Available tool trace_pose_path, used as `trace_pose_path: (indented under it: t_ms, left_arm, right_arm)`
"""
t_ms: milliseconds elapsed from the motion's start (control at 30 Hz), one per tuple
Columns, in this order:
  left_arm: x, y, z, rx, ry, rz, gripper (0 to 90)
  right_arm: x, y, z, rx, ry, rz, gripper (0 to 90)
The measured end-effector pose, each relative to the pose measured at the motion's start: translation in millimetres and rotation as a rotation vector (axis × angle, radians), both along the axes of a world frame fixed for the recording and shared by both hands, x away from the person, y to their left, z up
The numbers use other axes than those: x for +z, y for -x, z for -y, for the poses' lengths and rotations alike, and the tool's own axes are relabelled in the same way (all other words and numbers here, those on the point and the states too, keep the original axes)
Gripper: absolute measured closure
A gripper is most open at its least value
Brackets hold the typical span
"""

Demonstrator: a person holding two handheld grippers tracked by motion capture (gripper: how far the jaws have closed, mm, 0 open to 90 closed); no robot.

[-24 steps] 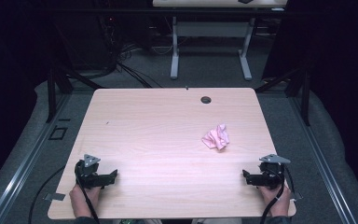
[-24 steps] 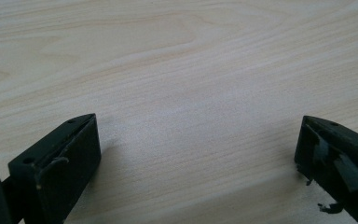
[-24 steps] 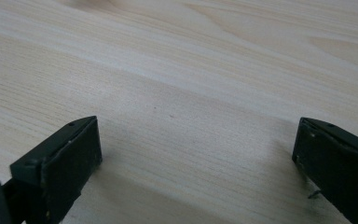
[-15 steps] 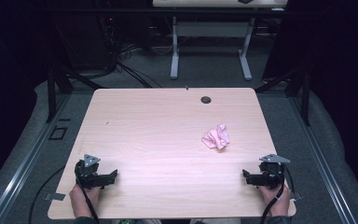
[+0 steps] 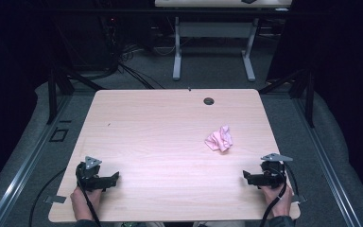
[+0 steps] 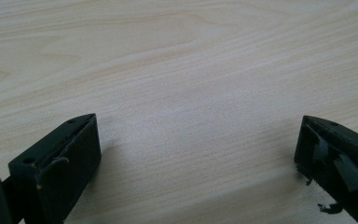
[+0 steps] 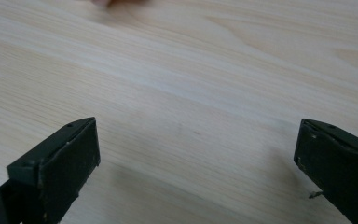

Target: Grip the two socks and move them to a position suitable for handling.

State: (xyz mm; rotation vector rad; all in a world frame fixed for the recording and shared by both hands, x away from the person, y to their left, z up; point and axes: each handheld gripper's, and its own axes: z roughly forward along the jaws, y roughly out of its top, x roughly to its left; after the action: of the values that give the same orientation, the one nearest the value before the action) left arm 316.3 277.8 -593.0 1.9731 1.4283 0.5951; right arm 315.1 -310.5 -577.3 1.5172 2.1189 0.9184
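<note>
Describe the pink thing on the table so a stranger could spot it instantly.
Start with the light wooden table and go to its right half, nearer the right gripper than the left gripper. There, short of the small dark round hole by the far edge, lies a crumpled pink cloth. It is the only soft, coloured, loose thing on the tabletop.

A pale wooden table (image 5: 146, 127) stands on grey carpet (image 5: 208, 71), with a white-legged desk (image 5: 212, 47) in the dark beyond.

Bright, even light falls on the table (image 5: 170, 132) — the room around it sinks into darkness; close views are slightly soft, with faint shadows beneath the jaws.
</note>
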Motion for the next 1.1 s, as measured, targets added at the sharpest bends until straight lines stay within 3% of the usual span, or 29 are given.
trace_pose_path:
  t_ms: [267,433,467,600,833,1033,1100]
  left_arm:
    - [0.0,0.1,0.1,0.001,0.000,-0.001,0.4]
    - [0.0,0.1,0.1,0.001,0.000,-0.001,0.4]
    - [0.0,0.1,0.1,0.001,0.000,-0.001,0.4]
    - [0.0,0.1,0.0,0.001,0.000,-0.001,0.4]
    - [0.0,0.0,0.0,0.000,0.000,0.000,0.4]
    - [0.0,0.0,-0.1,0.000,0.001,0.000,0.4]
    - [0.0,0.0,-0.1,0.000,0.001,0.000,0.4]
  right_arm:
    - [24.4,-17.8,-17.8,0.086,-0.052,0.003,0.0]
    - [38.9,-41.2,-34.4,0.139,-0.032,0.005,0.0]
    - [42.8,-52.3,-42.9,0.156,-0.029,0.002,0.0]
    - [47.0,-68.9,-53.8,0.180,-0.027,-0.007,0.8]
    - [48.6,-103.1,-75.3,0.211,-0.009,-0.038,14.4]
    - [43.0,-123.4,-85.7,0.174,0.029,-0.091,34.7]
    - [32.8,-129.7,-88.9,0.160,0.051,-0.122,42.1]
